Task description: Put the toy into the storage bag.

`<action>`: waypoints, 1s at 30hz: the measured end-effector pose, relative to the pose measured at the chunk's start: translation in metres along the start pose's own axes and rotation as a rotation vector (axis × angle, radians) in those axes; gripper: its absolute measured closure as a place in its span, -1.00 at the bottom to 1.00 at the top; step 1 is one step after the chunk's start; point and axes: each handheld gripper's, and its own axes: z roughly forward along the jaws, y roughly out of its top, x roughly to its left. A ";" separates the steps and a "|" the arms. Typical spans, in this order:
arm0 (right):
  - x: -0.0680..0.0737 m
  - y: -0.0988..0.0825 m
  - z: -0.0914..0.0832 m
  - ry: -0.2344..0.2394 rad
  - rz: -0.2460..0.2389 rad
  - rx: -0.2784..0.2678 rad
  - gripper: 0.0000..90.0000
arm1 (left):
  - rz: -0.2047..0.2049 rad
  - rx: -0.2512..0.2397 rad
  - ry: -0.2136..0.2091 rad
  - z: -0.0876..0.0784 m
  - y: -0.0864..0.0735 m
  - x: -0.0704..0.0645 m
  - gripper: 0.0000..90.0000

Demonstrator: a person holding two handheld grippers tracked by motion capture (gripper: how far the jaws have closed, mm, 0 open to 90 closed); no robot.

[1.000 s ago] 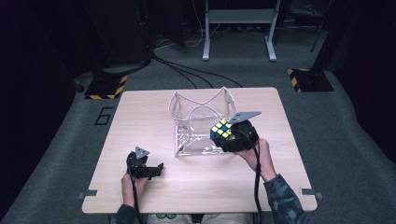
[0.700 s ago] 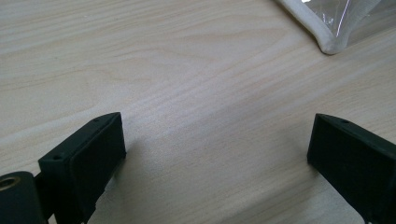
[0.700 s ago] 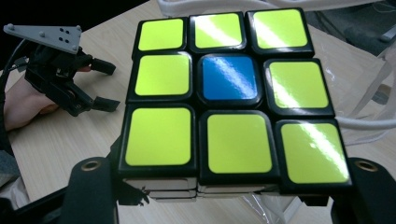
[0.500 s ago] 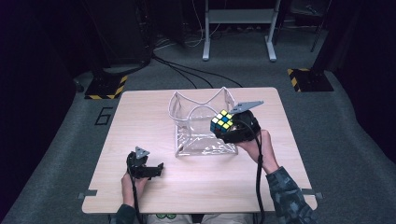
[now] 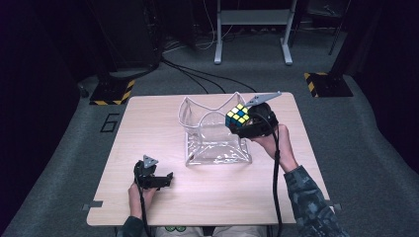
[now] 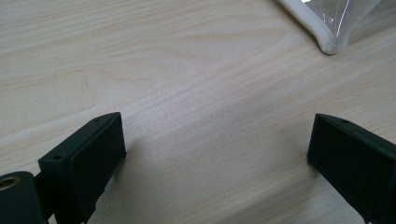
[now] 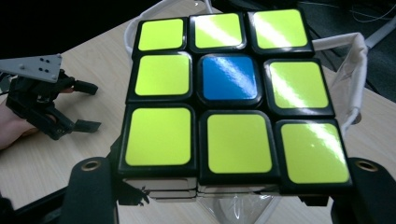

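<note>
R hand-held gripper [image 5: 236, 120] holds cube [image 5: 237, 115] over clear bag [image 5: 215, 140].

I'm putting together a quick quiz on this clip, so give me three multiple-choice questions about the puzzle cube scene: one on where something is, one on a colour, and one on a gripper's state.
1. Where is the puzzle cube?
A. flat on the table
B. held up at the clear bag's right rim
C. beside the left gripper

2. What colour is the centre tile of the mostly yellow face?
A. red
B. white
C. blue

3. How is the left gripper?
A. open, nothing between its fingers
B. shut on the cube
C. shut on the bag

Answers: 1 B, the right gripper holds the cube above the table by the bag; 2 C, the right gripper view shows one blue tile among eight yellow; 3 A, only bare wood lies between its fingers.
</note>
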 end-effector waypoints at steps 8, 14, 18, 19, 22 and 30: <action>-0.019 0.012 0.012 -0.036 0.020 0.023 -0.25 | -0.001 0.000 0.000 0.000 0.000 0.000 -0.91; -0.028 0.017 0.020 -0.049 0.026 0.035 -0.25 | 0.000 0.000 0.000 0.000 0.000 0.000 -0.91; -0.034 0.019 0.027 -0.057 0.028 0.048 -0.25 | 0.000 0.000 0.000 0.000 0.000 0.000 -0.91; -0.036 0.019 0.029 -0.056 0.033 0.051 -0.25 | -0.001 -0.001 0.000 0.000 0.000 0.000 -0.91; -0.040 0.021 0.032 -0.056 0.041 0.055 -0.25 | -0.002 0.001 0.000 0.000 0.000 0.000 -0.91; -0.045 0.027 0.041 -0.056 0.037 0.080 -0.25 | -0.002 0.000 0.002 0.000 0.000 0.000 -0.91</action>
